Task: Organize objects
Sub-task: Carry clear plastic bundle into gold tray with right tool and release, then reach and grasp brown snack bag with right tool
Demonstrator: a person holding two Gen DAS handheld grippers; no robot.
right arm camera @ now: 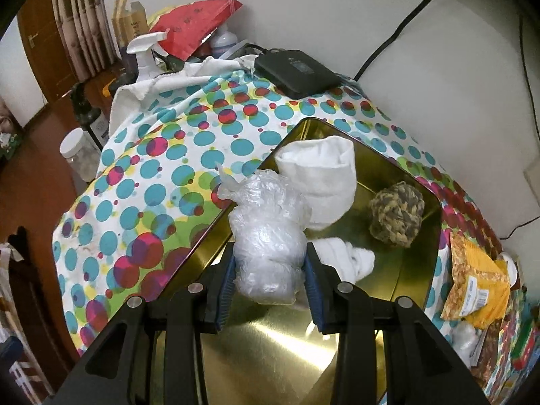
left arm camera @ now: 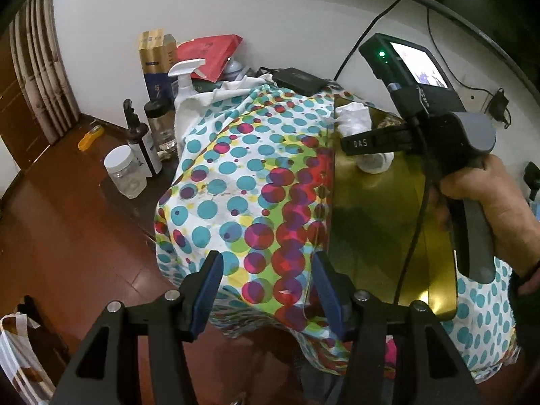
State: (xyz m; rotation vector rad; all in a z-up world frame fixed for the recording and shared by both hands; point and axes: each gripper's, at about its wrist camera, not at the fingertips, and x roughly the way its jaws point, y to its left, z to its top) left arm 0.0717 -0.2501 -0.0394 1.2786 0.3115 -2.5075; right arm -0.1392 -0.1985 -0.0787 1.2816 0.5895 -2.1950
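My right gripper (right arm camera: 270, 275) is clenched on a crumpled clear plastic bundle (right arm camera: 266, 236), the blue pads (right arm camera: 226, 280) pressing its two sides. The bundle hangs over the near part of the gold tin tray (right arm camera: 270, 354). Just past it in the tray lie a folded white cloth (right arm camera: 324, 172), a smaller white wad (right arm camera: 354, 260) and, toward the far right corner, a mottled brown knotted ball (right arm camera: 396, 214).

My left gripper (left arm camera: 266, 287) is released, jaws spread with nothing between them, hovering over the dotted cloth (left arm camera: 236, 168) on the tabletop, beside the tray's left edge (left arm camera: 332, 202).

Further out, a black flat box (right arm camera: 297, 71) rests at the wall, a white spray bottle (left arm camera: 184, 77) and a clear jar (left arm camera: 125, 172) stand to the left, and a yellow snack packet (right arm camera: 476, 280) lies right of the tray.
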